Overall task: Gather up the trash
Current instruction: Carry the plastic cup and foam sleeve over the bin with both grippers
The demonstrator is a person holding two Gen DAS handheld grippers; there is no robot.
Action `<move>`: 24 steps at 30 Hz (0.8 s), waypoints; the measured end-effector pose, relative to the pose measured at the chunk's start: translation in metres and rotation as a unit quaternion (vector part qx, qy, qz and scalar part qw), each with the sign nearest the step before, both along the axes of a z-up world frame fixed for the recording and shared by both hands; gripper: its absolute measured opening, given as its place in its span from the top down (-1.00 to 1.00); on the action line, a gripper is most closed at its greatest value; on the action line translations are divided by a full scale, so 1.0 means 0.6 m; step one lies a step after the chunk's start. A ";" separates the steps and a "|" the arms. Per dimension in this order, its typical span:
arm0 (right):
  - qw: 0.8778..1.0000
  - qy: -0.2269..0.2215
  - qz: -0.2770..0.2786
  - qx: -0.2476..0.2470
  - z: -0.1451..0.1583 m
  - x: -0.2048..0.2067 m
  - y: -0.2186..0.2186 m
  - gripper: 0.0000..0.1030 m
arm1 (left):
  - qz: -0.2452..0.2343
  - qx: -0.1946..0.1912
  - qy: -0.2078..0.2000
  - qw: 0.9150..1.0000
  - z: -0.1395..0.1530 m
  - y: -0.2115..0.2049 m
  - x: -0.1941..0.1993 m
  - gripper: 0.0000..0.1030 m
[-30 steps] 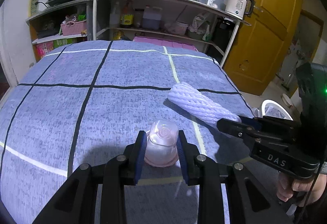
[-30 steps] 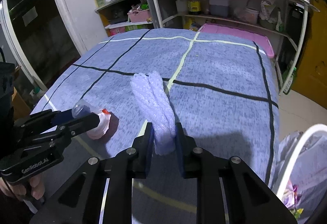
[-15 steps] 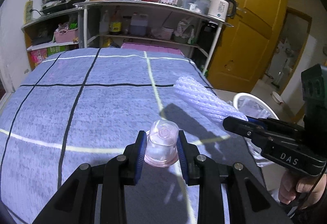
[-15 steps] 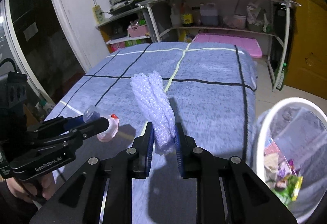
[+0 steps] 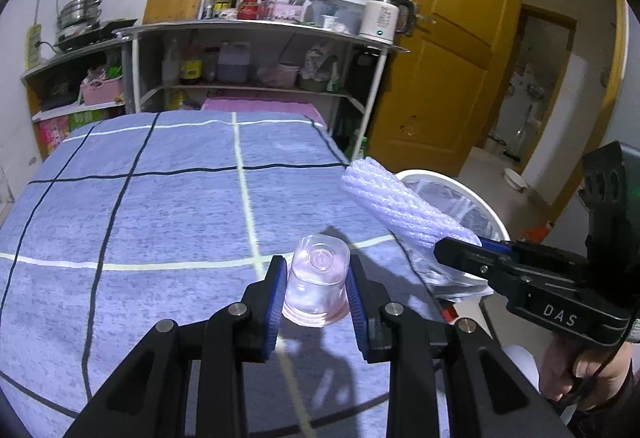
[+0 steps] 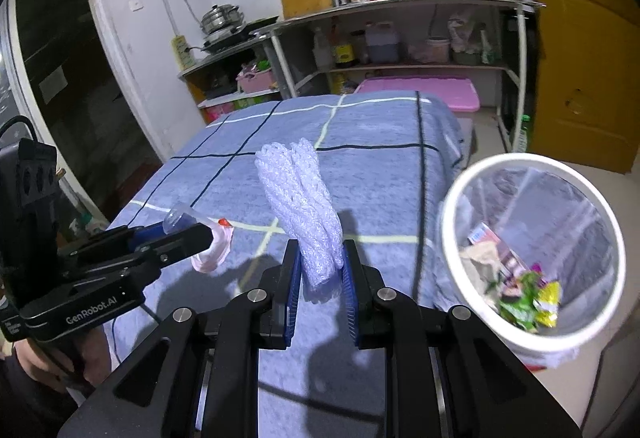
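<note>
My left gripper (image 5: 317,290) is shut on a clear plastic cup (image 5: 318,286) with a pinkish rim, held above the blue checked tablecloth (image 5: 160,222). The cup also shows in the right wrist view (image 6: 204,242). My right gripper (image 6: 320,278) is shut on a white foam net sleeve (image 6: 300,206), which sticks up and forward; the sleeve also shows in the left wrist view (image 5: 400,206). A white trash bin (image 6: 532,250) lined with a clear bag stands off the table's right edge, with wrappers inside. Its rim shows in the left wrist view (image 5: 448,182) behind the sleeve.
A metal shelf unit (image 5: 256,58) with bottles, a kettle and a pot stands behind the table. A yellow door (image 5: 448,70) is at the right. A pink box (image 6: 420,90) lies on the floor past the table's far edge.
Both grippers have moved right toward the table's right edge, carrying the cup and the sleeve. The trash bin has come fully into the right wrist view.
</note>
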State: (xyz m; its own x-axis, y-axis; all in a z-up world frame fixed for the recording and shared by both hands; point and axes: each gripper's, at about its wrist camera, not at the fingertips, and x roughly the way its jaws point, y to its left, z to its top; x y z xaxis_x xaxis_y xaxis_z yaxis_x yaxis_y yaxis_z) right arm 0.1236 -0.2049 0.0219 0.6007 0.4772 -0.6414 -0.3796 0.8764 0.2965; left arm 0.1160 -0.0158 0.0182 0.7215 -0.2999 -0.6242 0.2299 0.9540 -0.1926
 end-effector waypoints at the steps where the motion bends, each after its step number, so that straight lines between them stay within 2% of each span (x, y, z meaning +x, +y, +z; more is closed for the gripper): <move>1: 1.000 0.000 -0.003 0.000 0.001 -0.004 -0.006 0.60 | -0.004 0.000 -0.002 1.000 0.003 -0.007 -0.002 0.41; 9: 0.999 -0.004 -0.036 0.002 0.003 -0.029 -0.060 0.60 | -0.035 0.001 -0.006 0.999 0.011 -0.057 0.001 0.41; 24: 0.995 0.004 -0.097 0.002 -0.009 -0.029 -0.152 0.60 | -0.089 0.006 -0.006 0.996 0.004 -0.158 0.051 0.41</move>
